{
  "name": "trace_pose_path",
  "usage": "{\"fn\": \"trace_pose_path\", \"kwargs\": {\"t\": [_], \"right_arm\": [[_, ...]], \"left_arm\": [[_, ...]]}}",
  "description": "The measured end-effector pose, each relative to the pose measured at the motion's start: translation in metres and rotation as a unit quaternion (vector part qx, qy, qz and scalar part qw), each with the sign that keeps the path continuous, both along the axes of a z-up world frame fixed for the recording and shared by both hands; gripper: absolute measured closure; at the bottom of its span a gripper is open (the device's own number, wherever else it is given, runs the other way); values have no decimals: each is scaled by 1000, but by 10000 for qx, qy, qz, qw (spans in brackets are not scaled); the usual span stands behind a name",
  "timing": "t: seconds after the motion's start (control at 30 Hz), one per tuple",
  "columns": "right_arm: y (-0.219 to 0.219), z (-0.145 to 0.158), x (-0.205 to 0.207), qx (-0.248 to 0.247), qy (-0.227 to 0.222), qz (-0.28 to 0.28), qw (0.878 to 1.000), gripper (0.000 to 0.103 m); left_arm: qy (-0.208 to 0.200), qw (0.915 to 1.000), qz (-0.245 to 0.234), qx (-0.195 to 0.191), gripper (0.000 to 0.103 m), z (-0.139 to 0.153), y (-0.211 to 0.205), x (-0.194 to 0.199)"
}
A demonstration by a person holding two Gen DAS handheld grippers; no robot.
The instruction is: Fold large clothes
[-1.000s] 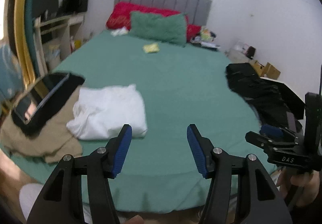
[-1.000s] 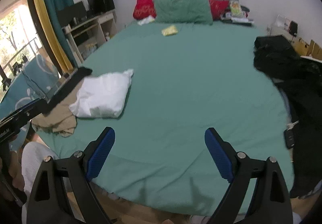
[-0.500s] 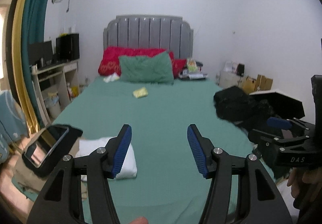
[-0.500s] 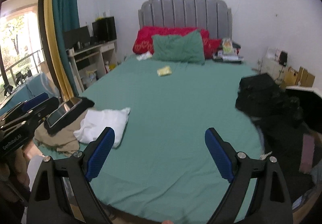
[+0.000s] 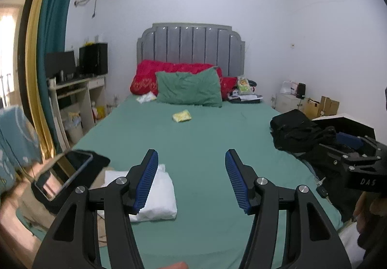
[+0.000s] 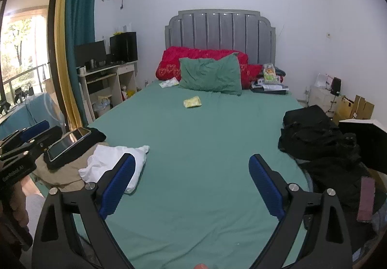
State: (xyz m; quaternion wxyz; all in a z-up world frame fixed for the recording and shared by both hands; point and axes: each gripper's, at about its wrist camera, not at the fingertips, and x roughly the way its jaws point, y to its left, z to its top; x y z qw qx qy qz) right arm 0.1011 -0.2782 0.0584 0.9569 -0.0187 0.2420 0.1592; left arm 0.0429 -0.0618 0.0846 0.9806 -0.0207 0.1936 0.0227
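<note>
Left wrist: left gripper (image 5: 191, 179) wide open, empty, above the near bed edge. White folded garment (image 5: 154, 196) just below-left of it; black clothes pile (image 5: 300, 133) far right.

Right wrist: right gripper (image 6: 192, 186) wide open, empty. Black clothes pile (image 6: 316, 138) right, nearer this hand, long axis running near-to-far.

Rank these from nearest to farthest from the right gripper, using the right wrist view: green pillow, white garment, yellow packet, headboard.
From the right gripper:
1. White garment, on the bed's near left, just past the left finger.
2. Yellow packet, mid-bed, further up.
3. Green pillow, at the head of the bed.
4. Headboard, against the back wall, behind the pillows.
</note>
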Motion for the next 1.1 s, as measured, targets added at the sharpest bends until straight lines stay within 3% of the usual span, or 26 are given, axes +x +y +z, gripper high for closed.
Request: {"fn": "trace_pose_path", "kwargs": {"t": [0.67,1.1], "right_arm": [[30,-36,19,-92,236,319,9992,9],[30,-42,25,-102,393,386,9984,9]], "left_arm": [[199,9994,102,-271,42,-39,30,20],[240,9992,113,-302,42,-42,35,22]]}}
